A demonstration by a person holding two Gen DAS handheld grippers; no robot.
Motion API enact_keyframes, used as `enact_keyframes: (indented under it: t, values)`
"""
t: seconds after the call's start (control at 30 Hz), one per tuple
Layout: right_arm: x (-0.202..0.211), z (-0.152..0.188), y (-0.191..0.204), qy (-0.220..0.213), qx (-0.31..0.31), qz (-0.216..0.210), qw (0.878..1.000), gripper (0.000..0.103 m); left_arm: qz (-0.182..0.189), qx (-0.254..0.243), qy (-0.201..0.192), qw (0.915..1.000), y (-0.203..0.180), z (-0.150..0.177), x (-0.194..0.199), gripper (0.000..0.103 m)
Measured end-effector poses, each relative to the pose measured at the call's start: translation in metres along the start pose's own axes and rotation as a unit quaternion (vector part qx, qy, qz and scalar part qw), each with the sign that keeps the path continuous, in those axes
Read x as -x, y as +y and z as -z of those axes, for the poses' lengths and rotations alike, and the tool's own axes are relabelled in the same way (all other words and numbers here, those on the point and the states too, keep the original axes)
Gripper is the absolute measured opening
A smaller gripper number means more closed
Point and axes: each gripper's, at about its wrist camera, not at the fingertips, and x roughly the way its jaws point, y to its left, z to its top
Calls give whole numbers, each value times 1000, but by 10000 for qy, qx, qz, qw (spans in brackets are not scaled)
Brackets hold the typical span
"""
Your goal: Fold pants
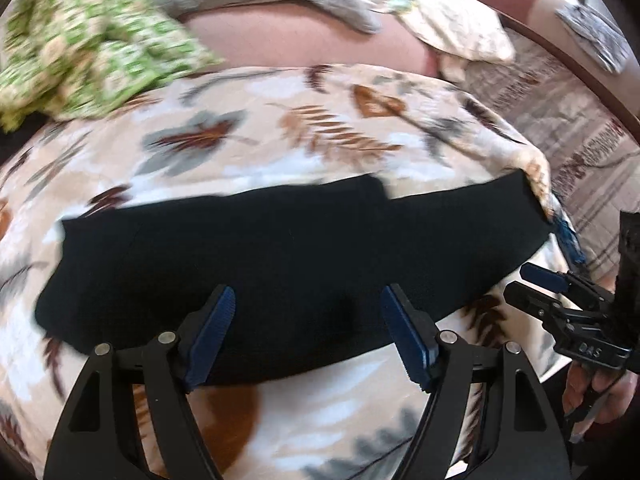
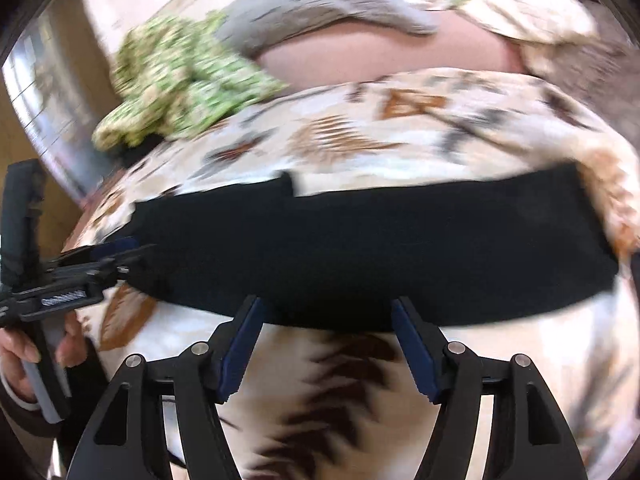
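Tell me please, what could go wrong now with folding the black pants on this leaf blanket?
Both hand-held grippers, left and right, are open, holding nothing. The black pants lie on a soft leaf blanket, so closing fingers may pinch blanket together with pants. The top edge looks stepped, so layers may fold unevenly.

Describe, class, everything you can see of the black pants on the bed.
The black pants are plain dark cloth, soft-looking, with no visible print. They lie flat as a long band across the leaf-patterned blanket, apparently folded lengthwise, with a small step in the far edge. Nothing grips them: the left tongs hang open over the near edge, and the right tongs stand open just short of it. Seams, waistband and cuffs cannot be made out through the blur.
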Motion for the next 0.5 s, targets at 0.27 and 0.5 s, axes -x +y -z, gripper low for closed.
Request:
enact_keyframes:
  t: [0.27,0.5]
  values:
    - [25,10,-109,-171,-1477,490,9877,69,1036,-903,406,9897,-102,-51,-58,82]
    - [17,4,-143,-319,-1851,188,9820,71,1856,-1733,723,9645,-179,-98,-117,82]
